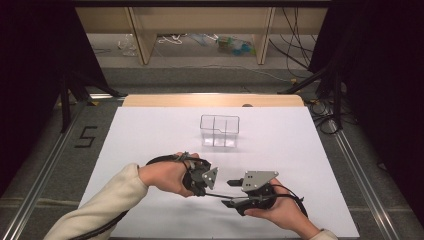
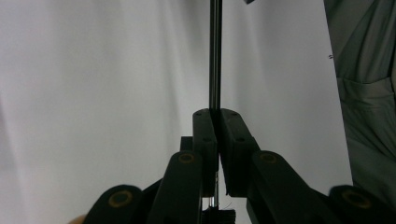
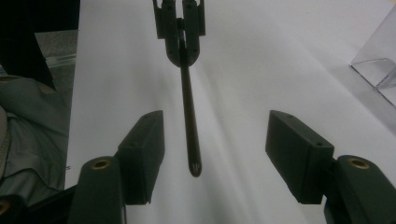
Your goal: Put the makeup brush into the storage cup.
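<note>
Left gripper (image 1: pixel 209 186) clamped on thin dark rod (image 3: pixel 189 112), pointed at right gripper (image 1: pixel 231 192). Right jaws spread wide around rod's tip, not touching. Rod barely discernible from above.

The person wears a cream long sleeve (image 1: pixel 107 197) on the left arm; a cream cuff (image 1: pixel 327 234) edges the right wrist. Both tongs are black. The left tongs (image 1: pixel 206 184) and right tongs (image 1: pixel 231 192) each carry a grey three-cornered plate with small holes, and a black cable (image 1: pixel 295 196) loops from the right one. The right tongs' jaws are blocky black pads (image 3: pixel 142 156) with small screw holes, pivoting on brass-ringed pins (image 3: pixel 100 164).
</note>
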Demonstrator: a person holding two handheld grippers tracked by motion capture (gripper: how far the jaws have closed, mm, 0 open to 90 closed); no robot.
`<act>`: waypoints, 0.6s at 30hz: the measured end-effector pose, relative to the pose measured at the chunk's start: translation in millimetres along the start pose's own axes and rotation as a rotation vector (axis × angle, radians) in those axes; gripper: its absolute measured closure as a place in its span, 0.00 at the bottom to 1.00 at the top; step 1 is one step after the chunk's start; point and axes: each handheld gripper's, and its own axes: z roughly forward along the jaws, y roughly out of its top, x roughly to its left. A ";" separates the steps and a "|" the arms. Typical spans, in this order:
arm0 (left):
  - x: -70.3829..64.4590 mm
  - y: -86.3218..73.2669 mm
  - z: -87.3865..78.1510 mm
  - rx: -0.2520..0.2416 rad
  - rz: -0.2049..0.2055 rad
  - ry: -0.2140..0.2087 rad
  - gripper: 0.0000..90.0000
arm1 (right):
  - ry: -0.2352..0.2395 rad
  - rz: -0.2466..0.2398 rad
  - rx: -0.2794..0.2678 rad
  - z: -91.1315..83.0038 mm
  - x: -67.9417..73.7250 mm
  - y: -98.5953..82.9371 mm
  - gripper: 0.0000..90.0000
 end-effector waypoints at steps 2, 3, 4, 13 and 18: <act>-0.2 2.0 -0.4 0.000 0.003 0.000 0.95 | 0.003 -0.006 0.001 1.0 -0.2 0.2 0.48; -0.1 3.1 -0.9 0.000 0.008 0.001 0.95 | 0.002 -0.002 0.002 1.5 0.3 0.3 0.49; -0.3 4.1 -1.3 0.000 0.008 0.001 0.95 | 0.008 -0.007 0.003 2.5 0.5 0.8 0.53; -0.7 11.5 -1.8 -0.004 0.030 0.002 0.95 | 0.032 -0.020 0.012 3.9 2.2 2.2 0.67; -0.5 13.9 -1.6 -0.005 0.036 0.003 0.95 | 0.038 -0.025 0.015 2.7 1.8 2.3 0.74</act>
